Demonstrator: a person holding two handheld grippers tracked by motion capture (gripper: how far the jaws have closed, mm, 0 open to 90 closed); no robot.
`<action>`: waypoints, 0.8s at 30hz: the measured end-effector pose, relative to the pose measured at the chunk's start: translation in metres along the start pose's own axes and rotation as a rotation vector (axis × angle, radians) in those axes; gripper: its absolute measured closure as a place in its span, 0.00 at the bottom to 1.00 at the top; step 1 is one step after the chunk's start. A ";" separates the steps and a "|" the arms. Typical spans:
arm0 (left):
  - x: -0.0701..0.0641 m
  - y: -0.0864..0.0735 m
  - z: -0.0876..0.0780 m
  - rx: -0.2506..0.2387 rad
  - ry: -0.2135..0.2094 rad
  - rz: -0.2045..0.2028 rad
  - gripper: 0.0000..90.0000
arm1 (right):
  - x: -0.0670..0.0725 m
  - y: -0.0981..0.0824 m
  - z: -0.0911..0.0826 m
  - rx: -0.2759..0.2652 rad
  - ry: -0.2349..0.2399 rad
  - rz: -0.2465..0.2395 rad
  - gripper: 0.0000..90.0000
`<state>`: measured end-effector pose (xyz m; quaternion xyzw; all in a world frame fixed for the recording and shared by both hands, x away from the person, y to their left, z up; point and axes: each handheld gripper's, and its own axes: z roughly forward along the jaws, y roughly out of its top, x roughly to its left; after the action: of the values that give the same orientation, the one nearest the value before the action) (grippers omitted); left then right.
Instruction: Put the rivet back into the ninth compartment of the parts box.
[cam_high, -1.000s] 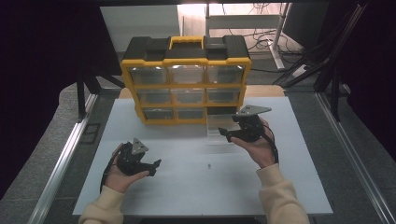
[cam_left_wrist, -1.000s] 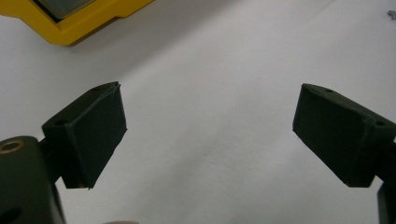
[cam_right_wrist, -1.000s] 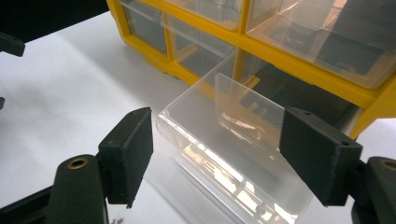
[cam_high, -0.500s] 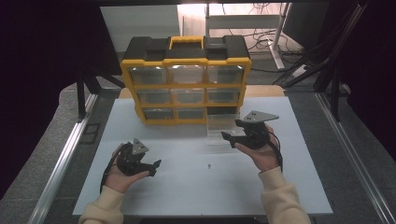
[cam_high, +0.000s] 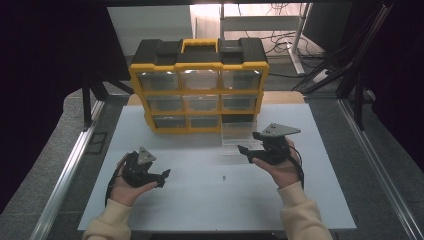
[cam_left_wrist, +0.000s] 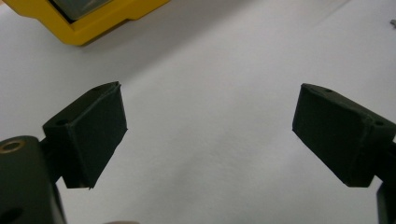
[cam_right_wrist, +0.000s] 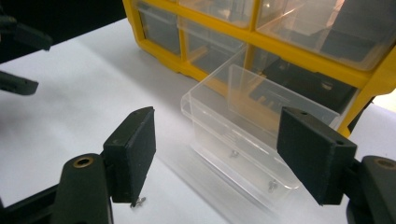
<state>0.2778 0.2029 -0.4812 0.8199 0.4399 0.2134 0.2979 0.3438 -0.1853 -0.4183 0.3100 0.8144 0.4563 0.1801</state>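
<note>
A yellow and black organizer box (cam_high: 200, 85) with clear drawers stands at the back of the white table (cam_high: 200, 210). Its bottom right slot (cam_high: 241, 118) is dark, and a clear plastic drawer (cam_high: 240, 140) sits pulled out in front of it. The drawer (cam_right_wrist: 243, 135) holds two small screws (cam_right_wrist: 272, 185). My right gripper (cam_high: 248, 142) is open just right of the drawer, and its pads (cam_right_wrist: 135, 149) stand apart from the drawer's near corner. My left gripper (cam_high: 164, 178) rests open low over the table at the near left, with nothing between its jaws (cam_left_wrist: 210, 135).
A loose screw (cam_high: 224, 177) lies on the table between the two hands, and another screw (cam_right_wrist: 138, 201) lies under my right gripper's left pad. The box's yellow corner (cam_left_wrist: 93, 23) is just ahead of the left gripper. Metal rails (cam_high: 65, 170) border the table's sides.
My right gripper has drifted a little to the right and toward the near edge, beside the drawer. The left hand has stayed where it was.
</note>
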 end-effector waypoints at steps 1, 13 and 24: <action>0.000 0.000 0.000 -0.002 0.000 -0.002 0.12 | 0.001 -0.001 0.000 0.000 0.004 -0.003 0.32; 0.002 -0.002 0.001 -0.003 -0.014 -0.005 0.11 | 0.010 -0.009 -0.001 0.012 0.029 -0.034 0.32; 0.004 -0.002 -0.001 -0.006 -0.015 -0.006 0.11 | 0.013 -0.017 -0.004 0.021 0.050 -0.032 0.32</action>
<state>0.2779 0.2078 -0.4818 0.8192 0.4394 0.2079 0.3042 0.3262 -0.1858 -0.4312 0.2875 0.8281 0.4525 0.1638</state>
